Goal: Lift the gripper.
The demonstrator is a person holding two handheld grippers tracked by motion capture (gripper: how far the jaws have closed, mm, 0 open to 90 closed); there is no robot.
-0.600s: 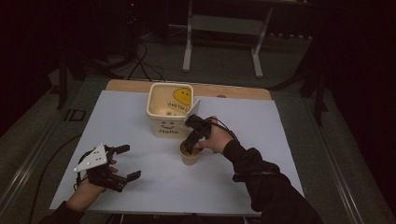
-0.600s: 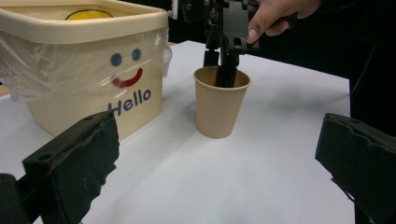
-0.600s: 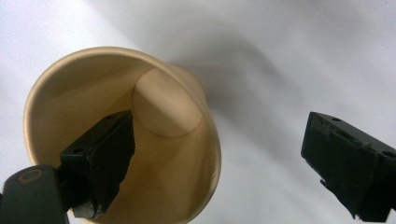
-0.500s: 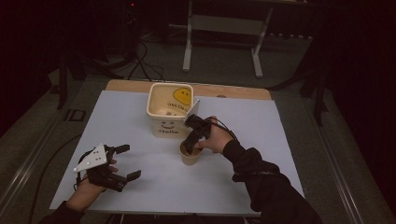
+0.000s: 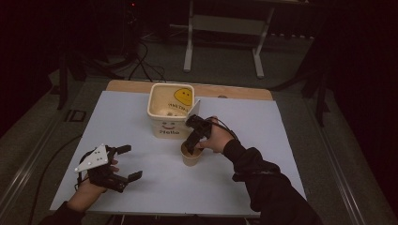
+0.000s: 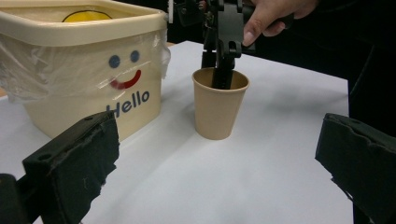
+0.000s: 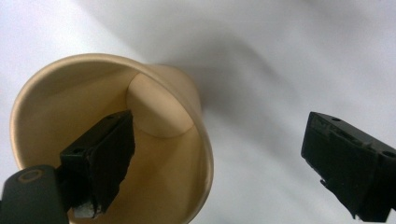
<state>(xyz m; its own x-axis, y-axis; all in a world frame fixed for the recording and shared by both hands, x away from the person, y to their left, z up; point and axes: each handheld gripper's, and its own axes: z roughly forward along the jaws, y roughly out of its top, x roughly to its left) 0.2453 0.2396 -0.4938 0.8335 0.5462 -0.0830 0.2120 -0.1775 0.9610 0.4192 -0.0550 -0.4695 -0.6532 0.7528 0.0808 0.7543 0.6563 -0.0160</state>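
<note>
A tan paper cup (image 5: 191, 158) stands upright on the white table (image 5: 263, 140), just in front of a cream tub (image 5: 165, 123) marked "Hello". My right gripper (image 5: 190, 146) points down at the cup's rim. In the right gripper view its jaws stand wide apart around the cup's wall (image 7: 187, 140), one jaw inside the cup and the other outside, neither pressing on it; the right gripper (image 7: 219, 140) is open. My left gripper (image 5: 131, 162) rests at the front left, open and holding nothing. From the left gripper view, the cup (image 6: 218, 109) and the right gripper (image 6: 222, 70) lie ahead.
The tub (image 6: 88, 70) has a smiley face, a clear plastic liner folded over its rim and a yellow smiley disc (image 5: 183, 96) inside. Behind the table, a metal stand (image 5: 223, 42) and cables lie on the dark floor.
</note>
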